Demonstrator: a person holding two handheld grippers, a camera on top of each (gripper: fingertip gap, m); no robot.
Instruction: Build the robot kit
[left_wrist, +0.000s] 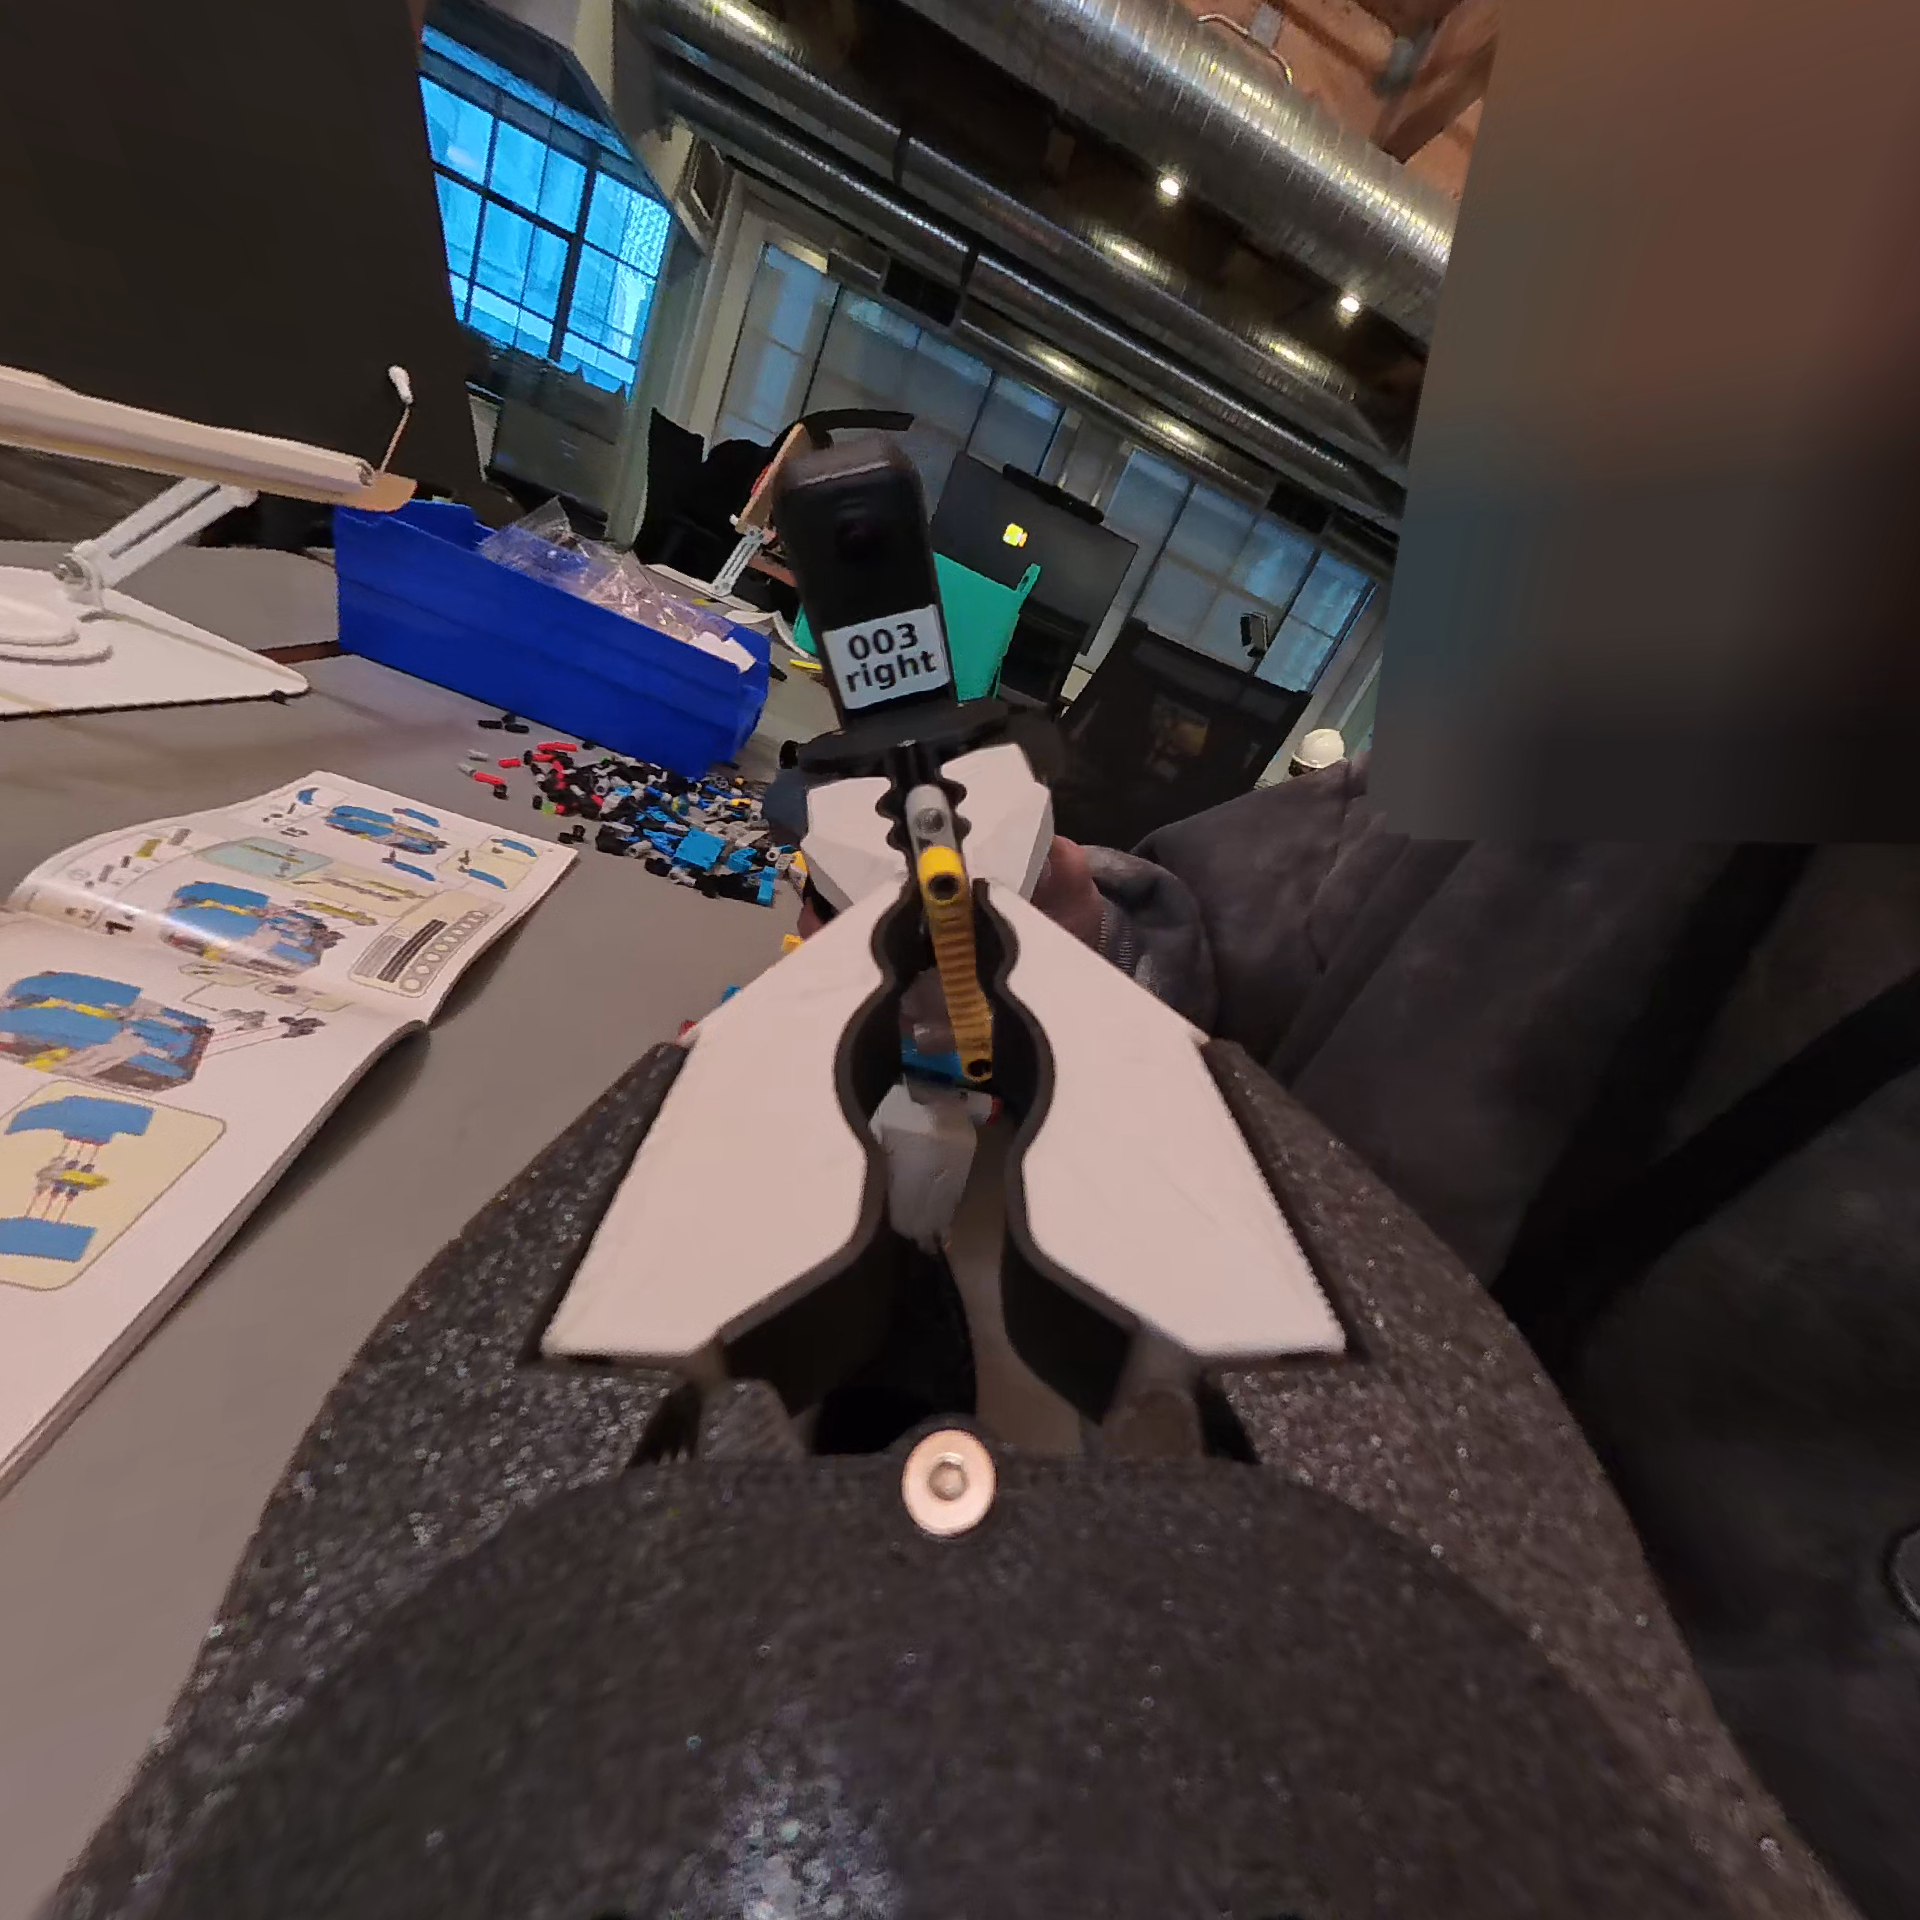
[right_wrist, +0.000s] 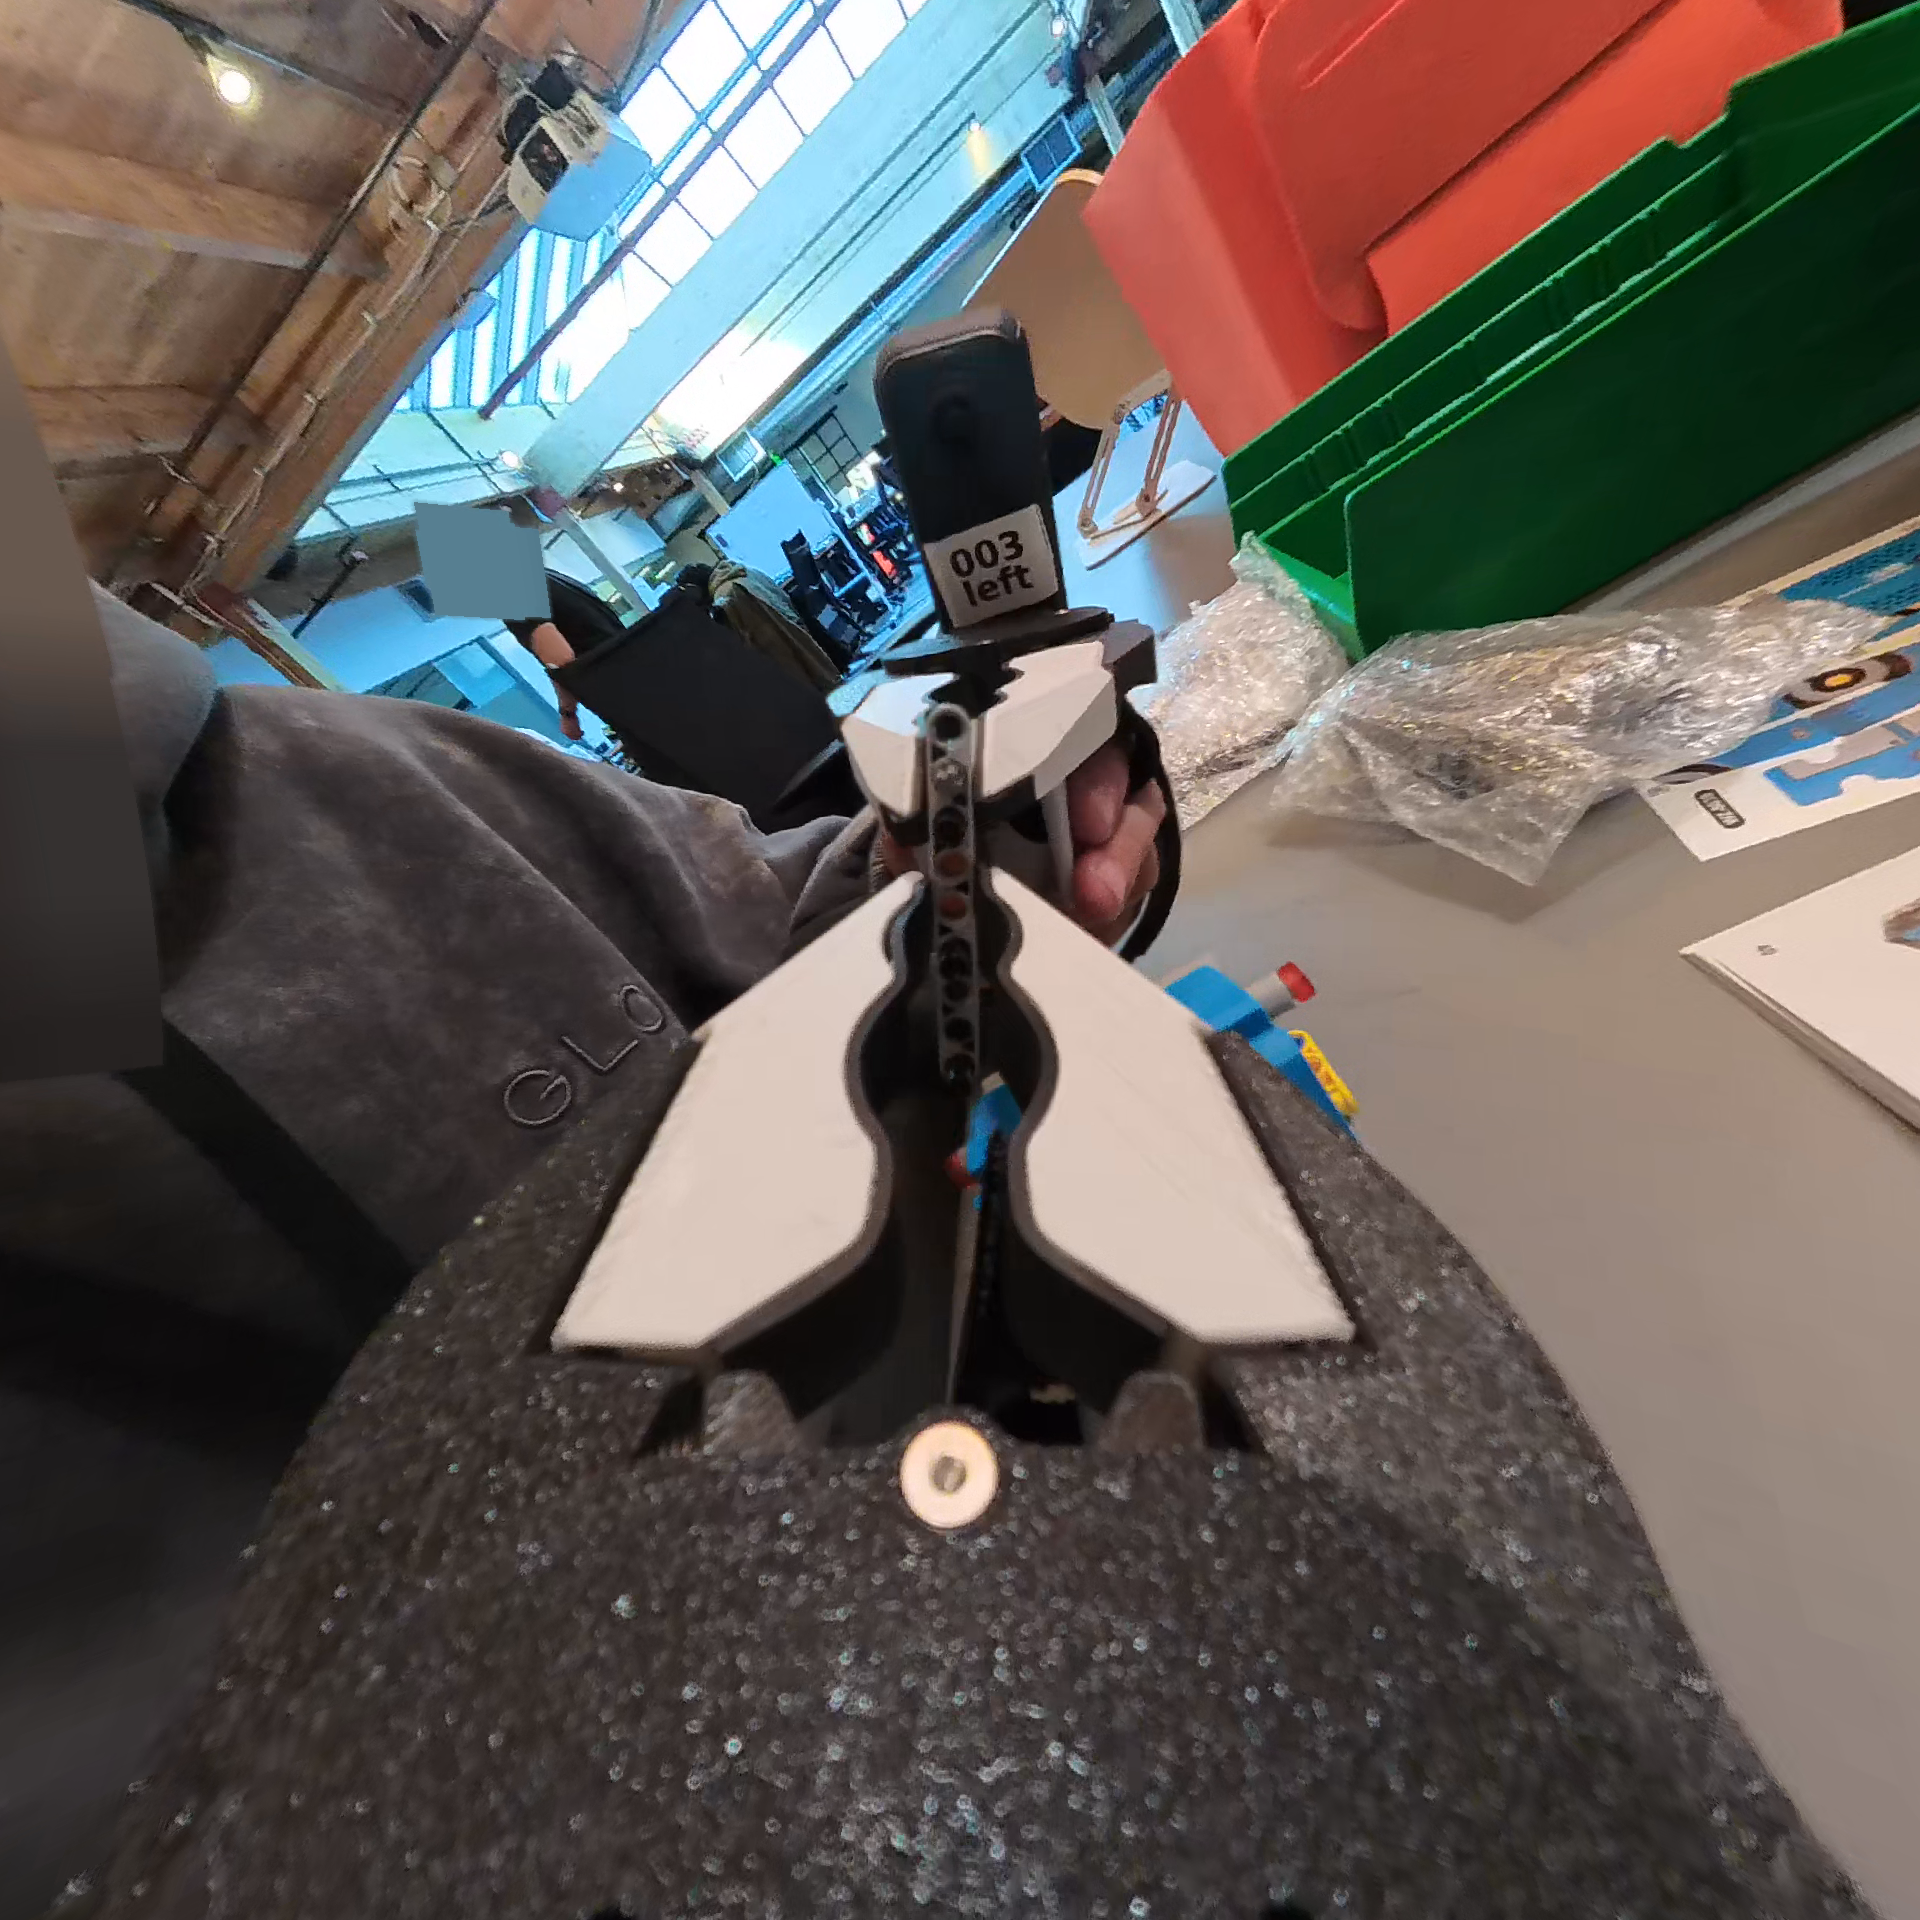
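The left gripper (left_wrist: 940, 914) has its jaws drawn narrow around a yellow toothed beam (left_wrist: 961, 977), which stands between the white fingers (left_wrist: 769, 1122) with its round end poking past the tips. Below that beam, deeper in the gap, sit a blue piece (left_wrist: 935, 1065) and a pale grey block (left_wrist: 920, 1164); how they join is hidden. Directly ahead and facing it, the right gripper (left_wrist: 925, 821) meets the beam's far end, pinching a short grey piece (left_wrist: 927, 821) that touches the yellow end.

From the right wrist view, the right gripper (right_wrist: 951, 914) is likewise closed to a narrow gap on a long grey holed beam (right_wrist: 951, 904), which runs up from between its fingers into the tips of the left gripper (right_wrist: 951, 727) opposite. A hand (right_wrist: 1112, 831) wraps the left gripper's handle. A blue part (right_wrist: 982, 1132) with a red pin shows lower in the gap, and a blue assembly (right_wrist: 1247, 1018) lies on the grey table (right_wrist: 1507, 1195) just beside the right finger.

Both grippers are held above the table's near edge, against a person's grey sweatshirt (right_wrist: 436, 894). Farther out on the table lie an open instruction booklet (left_wrist: 239, 997), a scatter of small loose parts (left_wrist: 644, 810), and a blue bin (left_wrist: 540, 634) toward the far side. In the right wrist view, crumpled clear bags (right_wrist: 1538, 727) lie in front of a green bin (right_wrist: 1621, 416).
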